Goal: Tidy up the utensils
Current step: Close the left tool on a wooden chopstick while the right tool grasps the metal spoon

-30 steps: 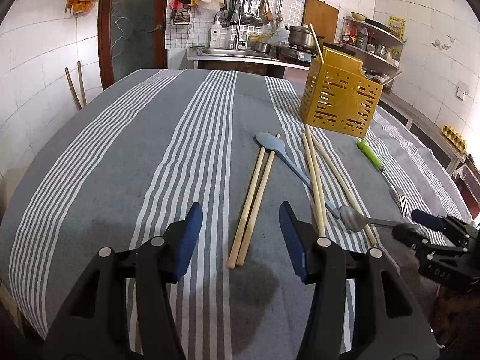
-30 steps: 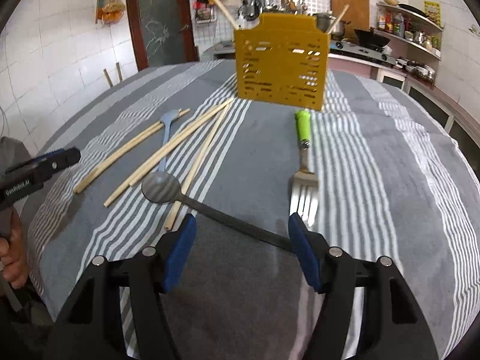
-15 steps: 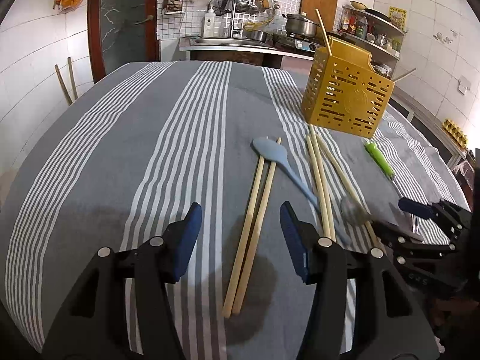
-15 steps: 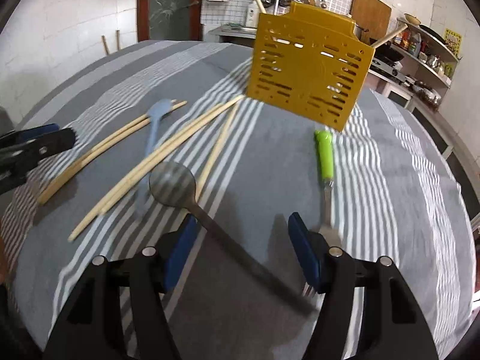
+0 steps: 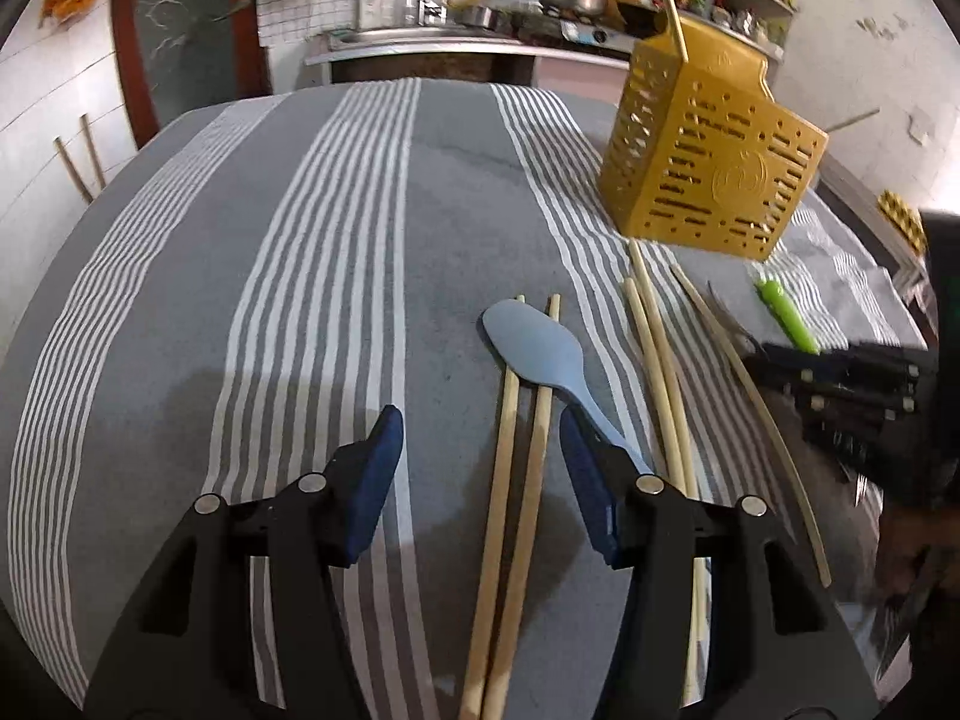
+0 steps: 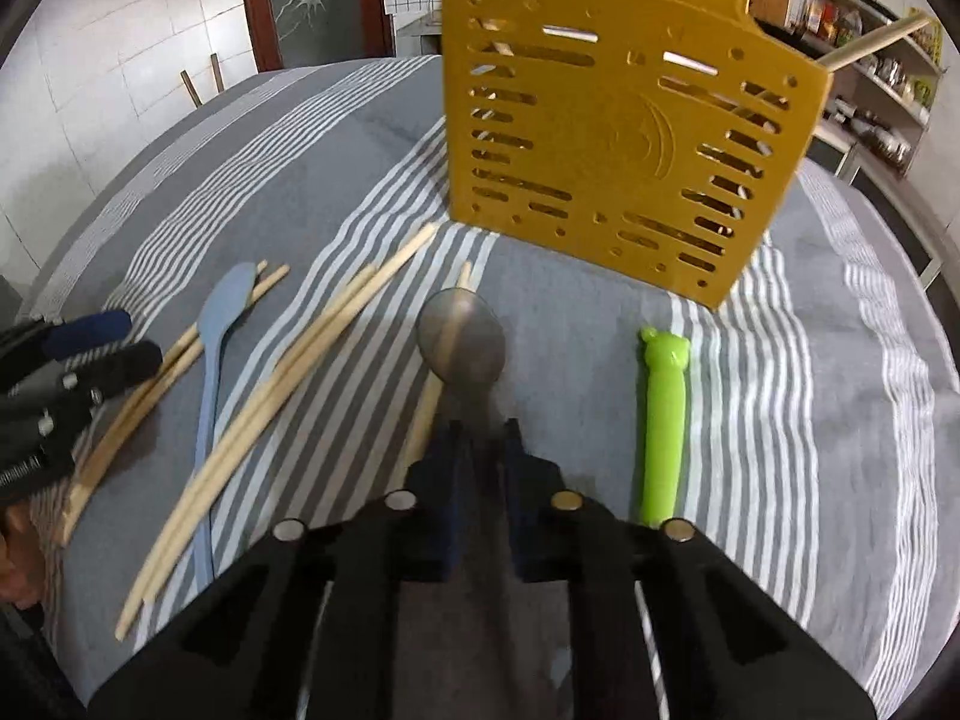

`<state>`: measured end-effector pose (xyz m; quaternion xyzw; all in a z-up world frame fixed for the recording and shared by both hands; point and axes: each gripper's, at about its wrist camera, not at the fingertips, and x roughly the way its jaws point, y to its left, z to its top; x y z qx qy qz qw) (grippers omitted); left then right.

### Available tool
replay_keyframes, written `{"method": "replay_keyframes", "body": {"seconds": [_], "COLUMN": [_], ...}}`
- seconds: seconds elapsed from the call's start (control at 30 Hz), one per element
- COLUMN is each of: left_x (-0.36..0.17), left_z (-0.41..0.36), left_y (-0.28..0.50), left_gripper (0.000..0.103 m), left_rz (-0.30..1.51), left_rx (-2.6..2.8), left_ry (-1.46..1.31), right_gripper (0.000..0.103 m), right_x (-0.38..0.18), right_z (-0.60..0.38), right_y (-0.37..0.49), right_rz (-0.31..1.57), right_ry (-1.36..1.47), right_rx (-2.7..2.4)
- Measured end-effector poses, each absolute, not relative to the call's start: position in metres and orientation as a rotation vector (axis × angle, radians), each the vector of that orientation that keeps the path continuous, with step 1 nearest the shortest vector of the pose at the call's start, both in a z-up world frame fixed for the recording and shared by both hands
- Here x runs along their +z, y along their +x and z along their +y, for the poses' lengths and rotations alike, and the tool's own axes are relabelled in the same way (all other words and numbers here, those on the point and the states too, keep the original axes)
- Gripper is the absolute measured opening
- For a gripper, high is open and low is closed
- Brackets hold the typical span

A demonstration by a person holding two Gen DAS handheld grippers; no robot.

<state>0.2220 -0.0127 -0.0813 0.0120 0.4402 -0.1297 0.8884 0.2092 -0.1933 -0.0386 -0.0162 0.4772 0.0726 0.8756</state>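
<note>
My right gripper (image 6: 480, 429) is shut on the handle of a grey metal spoon (image 6: 461, 337), whose bowl points toward the yellow slotted utensil holder (image 6: 624, 138). A green-handled fork (image 6: 663, 420) lies just right of it. My left gripper (image 5: 480, 438) is open low over a pair of wooden chopsticks (image 5: 510, 480), with the light blue spatula (image 5: 540, 351) lying across them. More chopsticks (image 5: 657, 372) lie to the right. The holder (image 5: 708, 162) stands at the far right with chopsticks in it. The right gripper (image 5: 840, 378) shows blurred at the right edge.
A grey striped cloth (image 5: 330, 228) covers the table. A kitchen counter with a sink and pots (image 5: 480, 30) stands behind it. Shelves with jars (image 6: 870, 60) line the right wall. The left gripper (image 6: 84, 354) shows at the left edge of the right wrist view.
My right gripper has moved forward and closed on the spoon handle. My left gripper has moved forward over the pair of chopsticks and stays open.
</note>
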Motion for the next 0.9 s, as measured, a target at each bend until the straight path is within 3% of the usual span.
{"method": "replay_keyframes", "body": {"seconds": [0.27, 0.53, 0.63, 0.7, 0.9], "left_x": [-0.091, -0.099, -0.1, -0.1, -0.095], "left_z": [-0.017, -0.033, -0.04, -0.039, -0.033], "left_y": [0.242, 0.258, 0.263, 0.267, 0.274], "left_gripper": [0.028, 0.024, 0.017, 0.004, 0.004], "left_rz": [0.98, 1.001, 1.004, 1.002, 0.997], "left_rx": [-0.324, -0.348, -0.357, -0.351, -0.339], "left_ry": [0.074, 0.177, 0.222, 0.225, 0.155], "right_gripper": [0.008, 0.008, 0.008, 0.008, 0.008], "right_x": [-0.044, -0.043, -0.043, -0.043, -0.037], "right_z": [-0.198, -0.199, -0.196, -0.195, -0.207], "right_y": [0.223, 0.236, 0.239, 0.239, 0.234], "right_rz": [1.006, 1.023, 1.023, 1.021, 0.993], "right_ry": [0.003, 0.03, 0.029, 0.029, 0.098], "right_rx": [0.173, 0.185, 0.183, 0.183, 0.217]}}
